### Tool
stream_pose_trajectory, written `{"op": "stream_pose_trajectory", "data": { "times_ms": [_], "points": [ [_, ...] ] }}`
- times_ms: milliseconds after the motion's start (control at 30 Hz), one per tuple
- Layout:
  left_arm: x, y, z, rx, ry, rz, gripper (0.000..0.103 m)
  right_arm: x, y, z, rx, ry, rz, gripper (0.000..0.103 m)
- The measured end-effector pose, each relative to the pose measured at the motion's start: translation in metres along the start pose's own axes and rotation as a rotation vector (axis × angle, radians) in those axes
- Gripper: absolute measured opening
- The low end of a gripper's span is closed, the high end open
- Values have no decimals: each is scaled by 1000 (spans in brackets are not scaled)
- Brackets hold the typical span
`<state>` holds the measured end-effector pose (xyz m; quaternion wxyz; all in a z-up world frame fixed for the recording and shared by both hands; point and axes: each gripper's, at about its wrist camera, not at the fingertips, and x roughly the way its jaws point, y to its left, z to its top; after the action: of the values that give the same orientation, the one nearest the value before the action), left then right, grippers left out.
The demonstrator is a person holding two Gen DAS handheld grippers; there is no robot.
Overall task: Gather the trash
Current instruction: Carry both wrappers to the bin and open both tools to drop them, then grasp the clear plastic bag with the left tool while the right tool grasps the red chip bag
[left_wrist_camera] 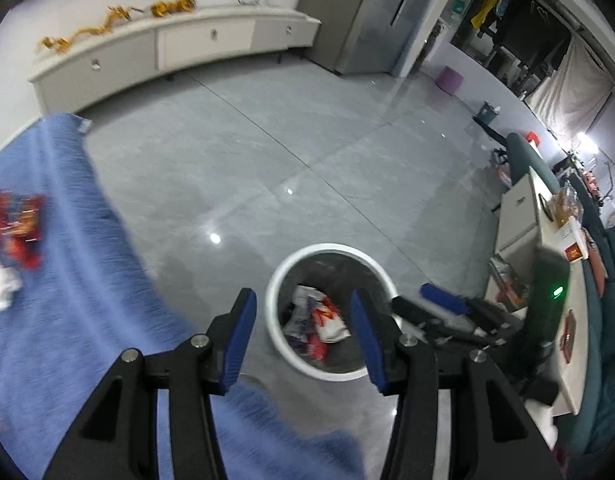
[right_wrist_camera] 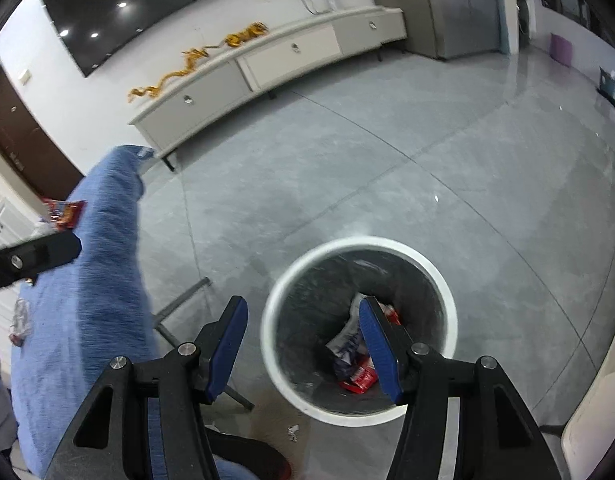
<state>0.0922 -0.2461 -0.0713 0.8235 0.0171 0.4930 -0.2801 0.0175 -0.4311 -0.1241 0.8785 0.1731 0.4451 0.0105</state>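
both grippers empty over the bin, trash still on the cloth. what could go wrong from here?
1. The red snack wrappers and white crumpled tissue sit near the edge of the blue fuzzy cloth; a grab could snag the cloth or push them off.
2. The left gripper and right gripper hang close together above the white-rimmed round bin; they could collide.

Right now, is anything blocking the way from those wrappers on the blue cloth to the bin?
Nothing visible does. The wrappers lie on the blue cloth, the bin stands open-topped on bare floor beside it.

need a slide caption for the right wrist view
Open right gripper above a white-rimmed bin holding crumpled wrappers, beside a blue-covered table.
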Motion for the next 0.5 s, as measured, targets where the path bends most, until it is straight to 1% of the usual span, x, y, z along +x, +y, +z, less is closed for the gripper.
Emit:
{"op": "stream_pose_trajectory", "data": {
  "times_ms": [200, 233, 300, 467, 500],
  "points": [
    [-61, 46, -27, -51, -88, 64, 48, -33, 49, 8, -71, -64, 46, 56],
    [-68, 52, -30, -62, -98, 69, 50, -37, 56, 9, -81, -72, 51, 56],
    [-87, 69, -40, -92, -130, 87, 59, -46, 70, 11, -101, -88, 62, 56],
    [-132, 113, -72, -152, -195, 132, 60, -67, 109, 13, -134, -126, 95, 56],
    [-137, 116, -76, -158, -202, 142, 60, -70, 117, 13, -138, -129, 102, 56]
  ]
}}
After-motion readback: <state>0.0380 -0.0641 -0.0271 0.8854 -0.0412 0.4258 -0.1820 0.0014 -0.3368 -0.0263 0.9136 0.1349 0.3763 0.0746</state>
